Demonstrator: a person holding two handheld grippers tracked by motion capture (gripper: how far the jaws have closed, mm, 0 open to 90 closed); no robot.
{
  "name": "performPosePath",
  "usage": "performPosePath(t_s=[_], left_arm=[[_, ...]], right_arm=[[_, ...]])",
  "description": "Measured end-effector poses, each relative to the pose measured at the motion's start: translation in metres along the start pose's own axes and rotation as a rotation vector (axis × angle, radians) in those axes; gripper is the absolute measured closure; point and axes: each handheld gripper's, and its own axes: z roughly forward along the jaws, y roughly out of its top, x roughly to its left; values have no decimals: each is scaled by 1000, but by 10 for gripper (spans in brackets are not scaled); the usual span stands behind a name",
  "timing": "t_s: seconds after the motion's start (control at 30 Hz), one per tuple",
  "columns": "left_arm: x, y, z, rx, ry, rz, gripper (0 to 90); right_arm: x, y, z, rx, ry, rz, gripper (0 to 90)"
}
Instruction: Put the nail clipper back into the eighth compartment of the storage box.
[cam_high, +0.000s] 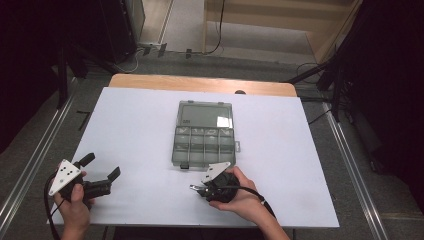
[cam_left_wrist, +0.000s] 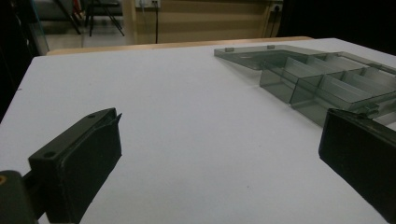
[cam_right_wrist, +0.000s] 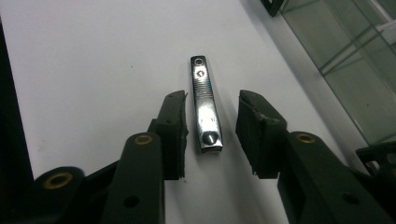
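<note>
Nail clipper (cam_right_wrist: 206, 110) is straddled ungripped on counter (cam_high: 135, 130) by right tongs (cam_right_wrist: 212, 122); left tongs (cam_left_wrist: 219, 154) released; placement into organizer box (cam_high: 204, 141) remains.

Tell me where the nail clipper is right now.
In the right gripper view the nail clipper lies flat on the white table, between the right gripper's open jaws, with the clear organizer box to its right.

Two black handheld tools: left gripper (cam_high: 102, 166) topped by a grey three-cornered plate dotted with small dark holes, right gripper (cam_high: 196, 188) carrying a like plate and trailing a black cable toward the near edge. Thick, blocky black jaws with matte rubbery pads (cam_right_wrist: 173, 122), worn and chipped at the tips. Brass-coloured rivets and plain screw holes along the jaw arms.
</note>
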Motion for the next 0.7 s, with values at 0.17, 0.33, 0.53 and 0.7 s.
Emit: performPosePath(t_s=[0.17, 0.33, 0.53, 0.7], left_arm=[[0, 0, 0, 2, 2, 0, 0], [-1, 0, 0, 4, 4, 2, 0], [-1, 0, 0, 3, 3, 0, 0], [-1, 0, 0, 4, 1, 0, 0]], right_arm=[[2, -2, 4, -14, -7, -19, 755], [6, -3, 5, -24, -23, 11, 808], [5, -4, 4, -33, -18, 12, 811], [5, -3, 2, -43, -23, 22, 811]])
